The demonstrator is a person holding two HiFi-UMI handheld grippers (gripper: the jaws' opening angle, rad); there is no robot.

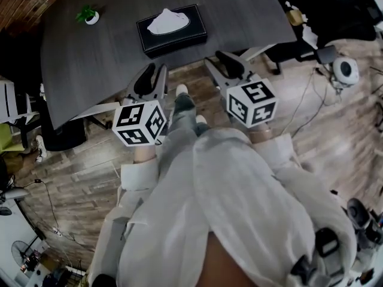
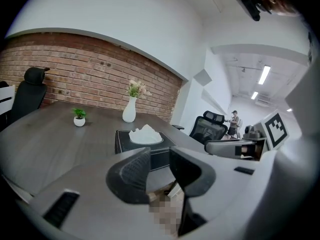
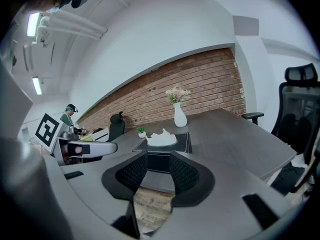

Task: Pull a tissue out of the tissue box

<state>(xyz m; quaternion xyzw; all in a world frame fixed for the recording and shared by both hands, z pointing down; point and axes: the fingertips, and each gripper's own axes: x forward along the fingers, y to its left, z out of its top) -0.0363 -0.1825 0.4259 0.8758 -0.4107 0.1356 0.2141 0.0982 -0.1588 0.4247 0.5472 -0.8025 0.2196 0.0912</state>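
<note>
With the left gripper point(image 1: 152, 79) and right gripper point(image 1: 229, 66) both gaping and empty, short of the table point(image 1: 84, 64), the box point(image 1: 175, 40) sits just ahead, its tissue point(image 1: 168, 21) peaking from the slot — better to pin the box with one gripper, pinch the tuft low, then pull straight up.

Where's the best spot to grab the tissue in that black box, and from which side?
Grip the bunched white peak of the tissue that stands up out of the opening in the top of the black tissue box. Come from above, jaws straddling the peak. It is the only part clear of the lid, and the box sits flat on the table, so pulling straight up probably frees it.
</note>
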